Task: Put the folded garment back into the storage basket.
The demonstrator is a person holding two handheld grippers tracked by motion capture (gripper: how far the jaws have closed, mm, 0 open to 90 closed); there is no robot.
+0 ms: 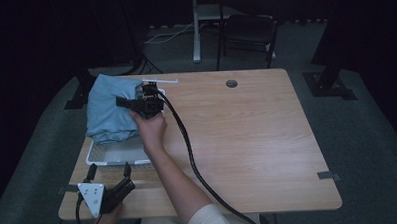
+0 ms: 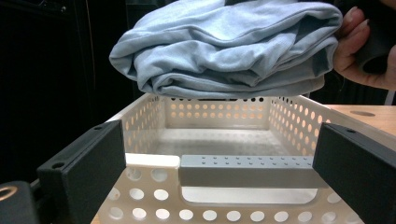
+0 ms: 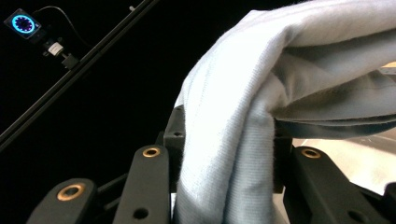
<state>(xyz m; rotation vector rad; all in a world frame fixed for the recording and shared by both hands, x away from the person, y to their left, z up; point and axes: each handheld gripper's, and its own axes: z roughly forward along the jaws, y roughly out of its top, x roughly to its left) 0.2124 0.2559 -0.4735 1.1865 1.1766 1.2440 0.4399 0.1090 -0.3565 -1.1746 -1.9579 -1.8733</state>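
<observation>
My right tongs [image 1: 136, 101] are pinching a thick fold of the light blue garment [image 1: 109, 107], a soft knit jersey bunched into a rounded, layered bundle. In the right gripper view the cloth [image 3: 261, 121] is squeezed between the two black jaws, its fine ribbed weave plain to see. The bundle hangs above the white plastic basket [image 1: 115, 155], which sits on the pale wood-grain desk [image 1: 247, 135] by its left edge, close to the near left corner. The basket [image 2: 289, 121] is rectangular, its thin walls punched with rows of round holes, and a grey bar forms the handle on its near rim. My left tongs [image 1: 108, 171] stand spread at that near rim, the blocky matte black jaws either side of the handle, gripping nothing. The garment [image 2: 224, 46] floats clear of the basket's rim.
</observation>
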